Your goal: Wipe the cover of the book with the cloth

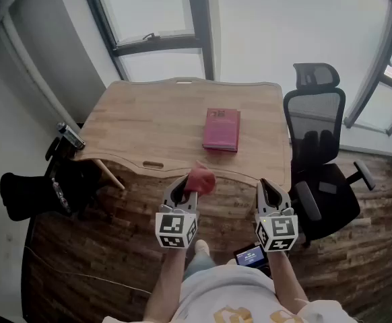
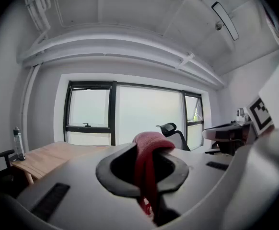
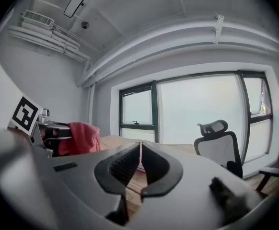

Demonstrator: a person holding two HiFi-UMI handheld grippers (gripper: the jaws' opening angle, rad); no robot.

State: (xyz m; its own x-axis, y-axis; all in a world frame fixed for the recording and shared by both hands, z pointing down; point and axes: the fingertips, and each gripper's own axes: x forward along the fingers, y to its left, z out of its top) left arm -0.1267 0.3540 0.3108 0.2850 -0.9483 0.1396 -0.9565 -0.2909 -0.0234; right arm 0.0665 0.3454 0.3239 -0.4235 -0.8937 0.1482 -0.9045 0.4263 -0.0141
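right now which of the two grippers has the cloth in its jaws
The left gripper: the red cloth is pinched between its jaws, while the right gripper has its jaws shut together on nothing.

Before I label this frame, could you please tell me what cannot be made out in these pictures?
Book: cover print too small in the head view; blocked by the left gripper and its own body in the left gripper view.
Cloth: lower end hidden between the jaws, in both views.
Screen on the floor: too small to read, head view.
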